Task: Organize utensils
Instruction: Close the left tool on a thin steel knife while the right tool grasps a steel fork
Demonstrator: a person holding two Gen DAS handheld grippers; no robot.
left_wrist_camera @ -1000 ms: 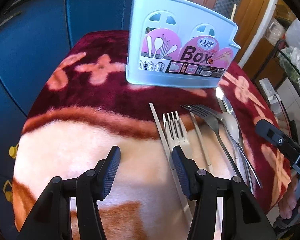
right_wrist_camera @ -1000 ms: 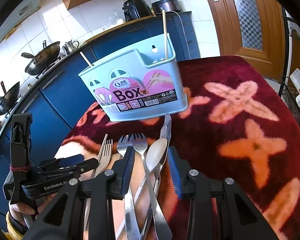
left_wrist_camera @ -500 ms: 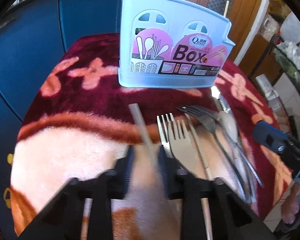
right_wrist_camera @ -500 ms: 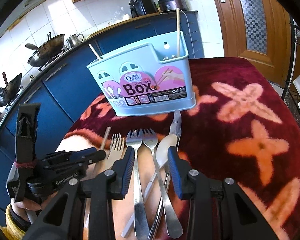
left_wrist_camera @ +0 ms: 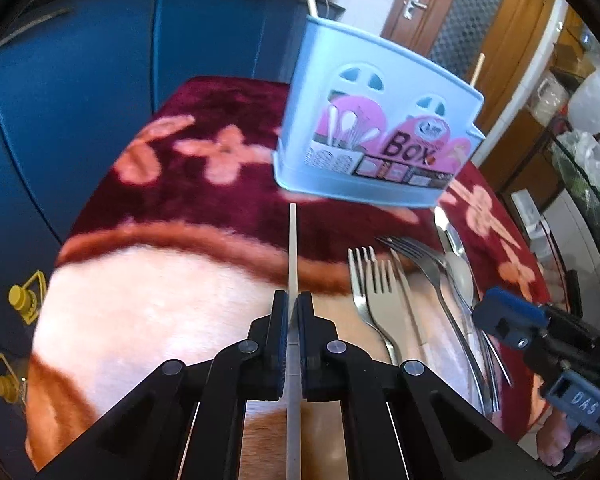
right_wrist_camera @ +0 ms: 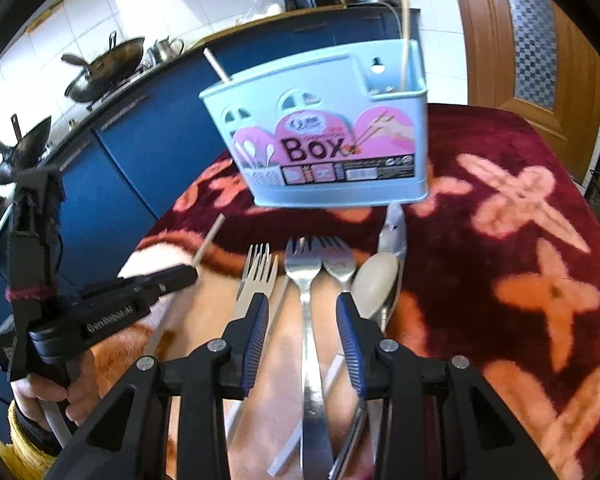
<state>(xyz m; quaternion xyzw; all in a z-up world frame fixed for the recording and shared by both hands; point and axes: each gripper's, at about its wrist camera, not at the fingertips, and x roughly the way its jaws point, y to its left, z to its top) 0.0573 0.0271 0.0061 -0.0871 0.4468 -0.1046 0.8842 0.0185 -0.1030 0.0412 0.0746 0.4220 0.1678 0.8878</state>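
My left gripper [left_wrist_camera: 293,304] is shut on a white chopstick [left_wrist_camera: 292,248] and holds it pointing toward the light blue utensil box [left_wrist_camera: 376,136]. In the right wrist view the left gripper [right_wrist_camera: 180,276] holds that chopstick [right_wrist_camera: 209,240] left of the forks. My right gripper [right_wrist_camera: 303,304] is open above a steel fork [right_wrist_camera: 306,280]. Beside it lie a pale fork [right_wrist_camera: 258,276], another steel fork [right_wrist_camera: 338,258], a spoon [right_wrist_camera: 376,280], a knife [right_wrist_camera: 394,228] and a second chopstick [right_wrist_camera: 280,312]. The box [right_wrist_camera: 324,136] holds two chopsticks [right_wrist_camera: 404,40].
The red and cream floral blanket [right_wrist_camera: 520,240] covers the table. Blue cabinets [left_wrist_camera: 80,80] stand behind and to the left. Woks [right_wrist_camera: 100,68] sit on the counter. A wooden door [right_wrist_camera: 540,40] is at the right. The right gripper's blue body [left_wrist_camera: 540,340] shows at the right.
My left gripper has closed on the white chopstick and lifted it off the blanket, away from the forks. My right gripper has shifted left over the steel fork and stayed open.
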